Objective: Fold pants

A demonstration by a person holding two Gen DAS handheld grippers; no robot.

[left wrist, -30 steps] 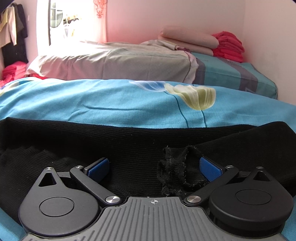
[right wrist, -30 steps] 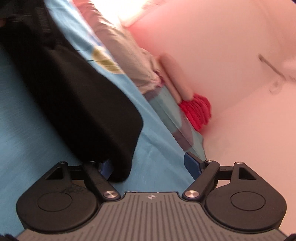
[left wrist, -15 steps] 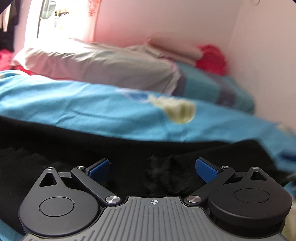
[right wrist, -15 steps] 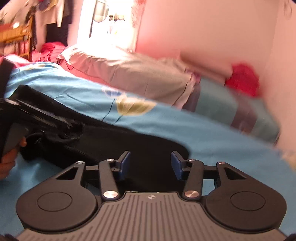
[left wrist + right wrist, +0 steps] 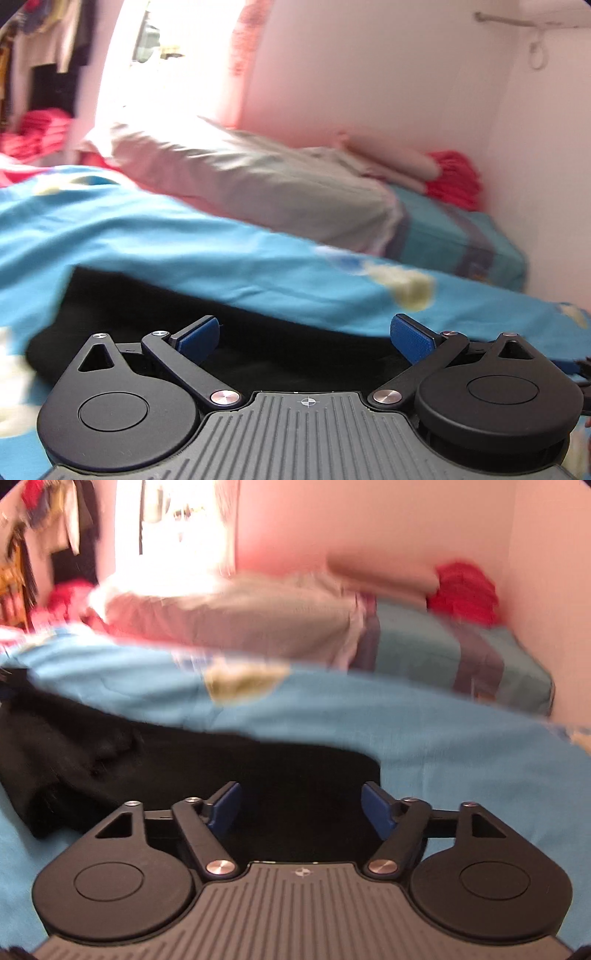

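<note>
On the bed's blue floral sheet (image 5: pixel 155 236) your black pants (image 5: pixel 155 760) lay bunched; your left gripper (image 5: pixel 306 336) held its fingers wide and empty, your right gripper (image 5: pixel 301 805) was opening, gripping nothing.

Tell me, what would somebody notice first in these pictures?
The black pants lie in a dark heap on the bright blue bedsheet, right in front of both grippers. Far back by the wall sits a red pile of clothes, beside a big grey pillow.
</note>
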